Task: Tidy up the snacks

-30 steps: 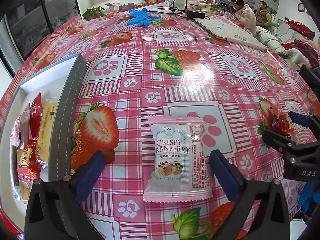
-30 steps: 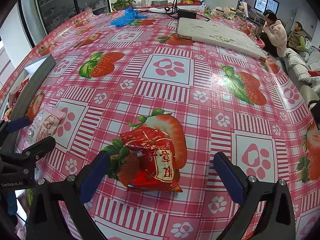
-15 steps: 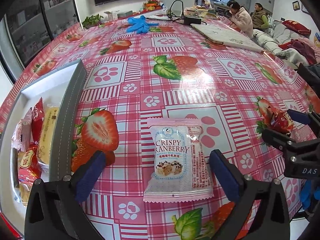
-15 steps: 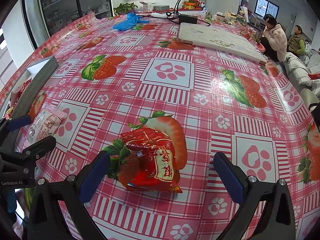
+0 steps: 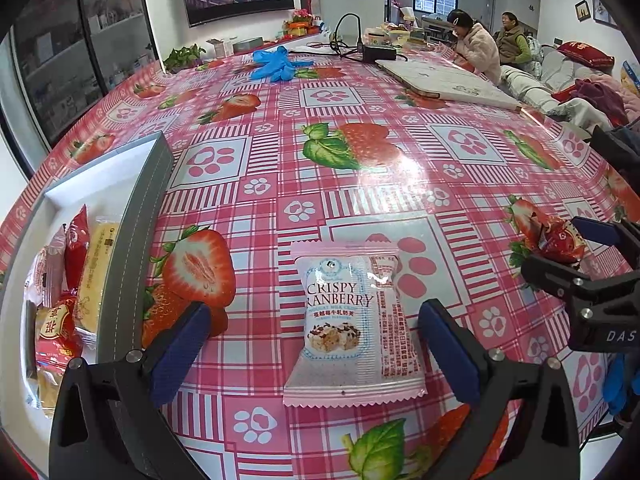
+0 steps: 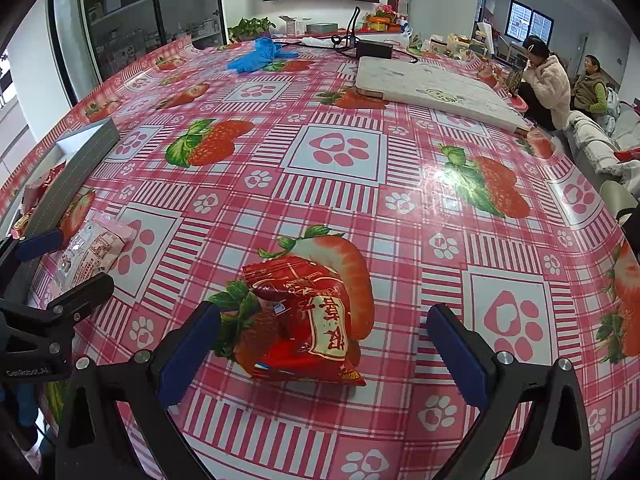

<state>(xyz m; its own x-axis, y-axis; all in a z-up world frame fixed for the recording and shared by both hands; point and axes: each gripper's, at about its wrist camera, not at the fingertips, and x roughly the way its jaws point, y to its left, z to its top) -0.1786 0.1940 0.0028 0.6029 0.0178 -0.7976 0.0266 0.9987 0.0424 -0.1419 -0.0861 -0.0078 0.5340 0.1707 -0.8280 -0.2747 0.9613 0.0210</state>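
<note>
Between the spread blue pads of the left gripper [image 5: 312, 350], in the left wrist view, lies the pink-and-white "Crispy Cranberry" nougat packet [image 5: 352, 320], flat on the strawberry-print tablecloth [image 5: 360, 184]. Its long axis runs away from the camera, roughly along the fingers, so the narrow width faces the two pads. Both pads stand clear of the wrapper, the jaws wide apart and holding nothing. To the left, just beyond the left finger, stands the grey-walled snack box [image 5: 136, 232], with red and yellow packets already inside. At the right edge the right gripper [image 5: 560, 252] shows with a red snack packet [image 5: 560, 236] between its fingers, not visibly pinched.

Across the right wrist view, the red snack packet [image 6: 304, 324] lies crumpled on the cloth, centred between the pads of the right gripper [image 6: 324, 354], which are likewise spread wide and touch nothing. The packet's printed label runs obliquely, its bulk lying nearer the left pad than the right. At the far left the left gripper [image 6: 60, 260] brackets the nougat packet [image 6: 92, 252], and the snack box [image 6: 76, 172] stands beyond it.

Judgement: each packet is already framed by its own tool, so closing would likely seize either. The left gripper is much nearer the box; the red packet must cross the nougat packet's place to reach it.
</note>
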